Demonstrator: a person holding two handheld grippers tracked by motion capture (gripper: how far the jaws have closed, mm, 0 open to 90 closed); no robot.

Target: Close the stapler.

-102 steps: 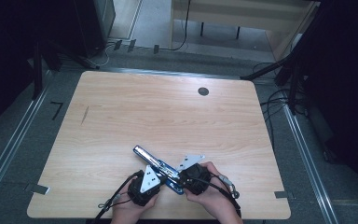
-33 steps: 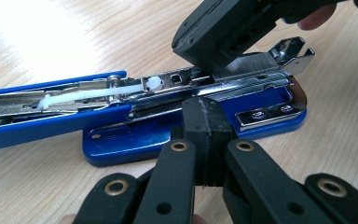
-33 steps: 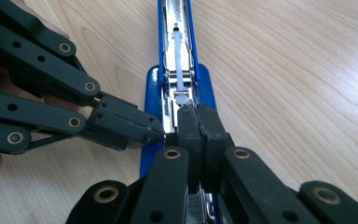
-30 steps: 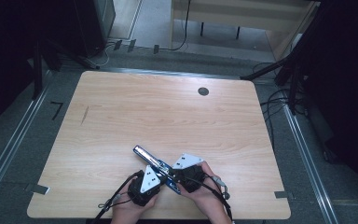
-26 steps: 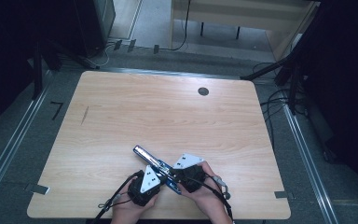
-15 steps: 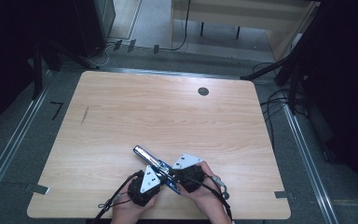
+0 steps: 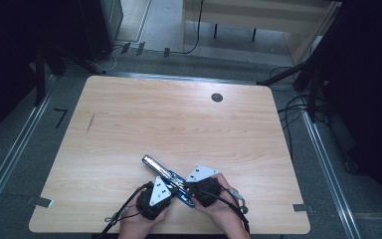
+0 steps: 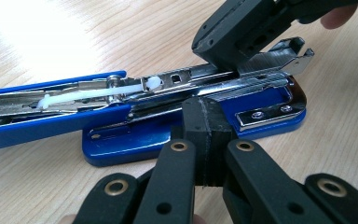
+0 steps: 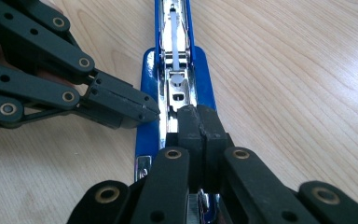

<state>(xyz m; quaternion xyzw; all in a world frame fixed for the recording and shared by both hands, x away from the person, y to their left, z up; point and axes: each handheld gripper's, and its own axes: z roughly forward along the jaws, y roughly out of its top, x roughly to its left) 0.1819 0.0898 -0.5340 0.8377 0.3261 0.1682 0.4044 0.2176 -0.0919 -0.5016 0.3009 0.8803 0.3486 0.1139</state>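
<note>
A blue stapler (image 7: 166, 178) lies opened out near the front edge of the wooden surface (image 7: 179, 124). Both claws are closed, holding nothing. The left claw (image 8: 204, 122) presses against the stapler's side, and the right claw (image 9: 196, 122) rests on its metal magazine. Hands hide the stapler's near end from above.

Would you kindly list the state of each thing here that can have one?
Blue stapler: lying on the table, opened out, metal staple channel exposed.
Left gripper: jaws shut, tips against the stapler's side.
Right gripper: jaws shut, tips resting on the staple channel.
Wooden table: level, bearing the stapler.
</note>
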